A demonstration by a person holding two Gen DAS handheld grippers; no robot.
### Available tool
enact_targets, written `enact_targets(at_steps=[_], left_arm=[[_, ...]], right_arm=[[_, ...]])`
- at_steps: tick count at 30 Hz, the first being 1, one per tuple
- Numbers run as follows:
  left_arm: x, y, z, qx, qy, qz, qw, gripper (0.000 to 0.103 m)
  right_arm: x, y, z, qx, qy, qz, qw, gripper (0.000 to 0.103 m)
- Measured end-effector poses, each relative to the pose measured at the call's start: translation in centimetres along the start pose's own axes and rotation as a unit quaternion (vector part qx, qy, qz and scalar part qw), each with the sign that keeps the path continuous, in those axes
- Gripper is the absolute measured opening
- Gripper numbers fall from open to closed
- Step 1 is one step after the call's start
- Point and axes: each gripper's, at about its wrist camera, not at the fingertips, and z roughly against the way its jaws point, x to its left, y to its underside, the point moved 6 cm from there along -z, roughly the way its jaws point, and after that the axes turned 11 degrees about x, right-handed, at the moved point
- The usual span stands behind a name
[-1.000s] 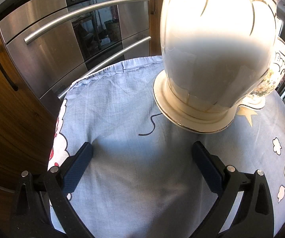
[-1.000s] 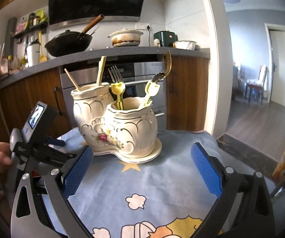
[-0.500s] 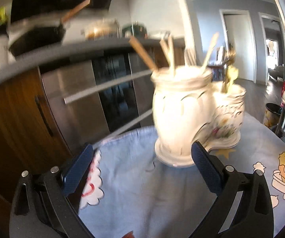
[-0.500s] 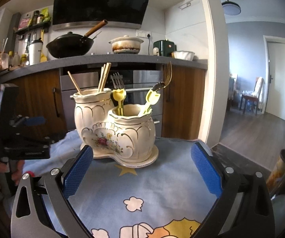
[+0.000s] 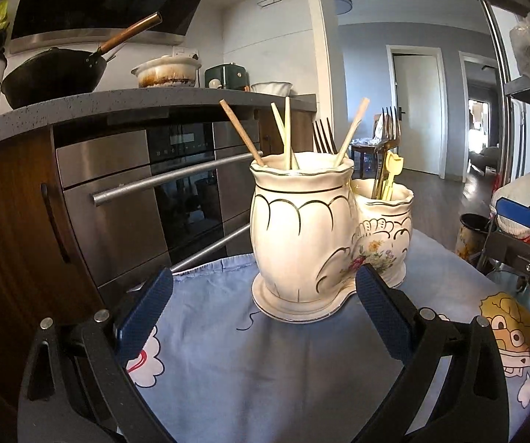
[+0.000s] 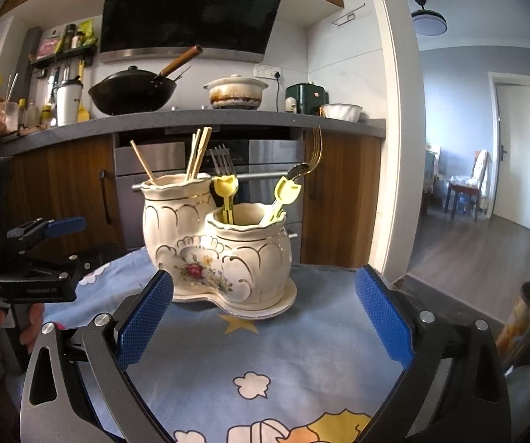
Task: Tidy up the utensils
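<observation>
A cream ceramic double-pot utensil holder (image 5: 324, 236) (image 6: 220, 251) with gold lines and a flower print stands on a blue cartoon cloth (image 5: 302, 361) (image 6: 265, 354). Its taller pot holds several chopsticks (image 5: 283, 133) (image 6: 196, 153). The shorter pot holds forks (image 5: 385, 136) (image 6: 224, 160) and yellow-handled utensils (image 6: 283, 193). My left gripper (image 5: 263, 312) is open and empty, a short way in front of the holder. My right gripper (image 6: 263, 312) is open and empty too, facing the holder from the other side. The left gripper (image 6: 43, 254) also shows at the left of the right wrist view.
Behind the cloth-covered table stands a steel oven (image 5: 176, 192) with bar handles, set in wooden cabinets (image 6: 339, 199). The counter carries a black wok (image 6: 132, 92), a clay pot (image 6: 235, 92) and jars. A metal rack (image 5: 516, 110) stands to the right, with a doorway beyond.
My left gripper has pulled back and tilted up from close to the tall pot, so the whole holder now shows. The right gripper has stayed roughly in place.
</observation>
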Motion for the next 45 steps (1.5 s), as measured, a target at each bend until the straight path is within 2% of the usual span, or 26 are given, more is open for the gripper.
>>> enact_targets(at_steps=[45], left_arm=[[-0.06, 0.03, 0.25, -0.003, -0.009, -0.004, 0.9999, 0.098]], right_arm=[[0.02, 0.03, -0.03, 0.0, 0.0, 0.001, 1.0, 0.098]])
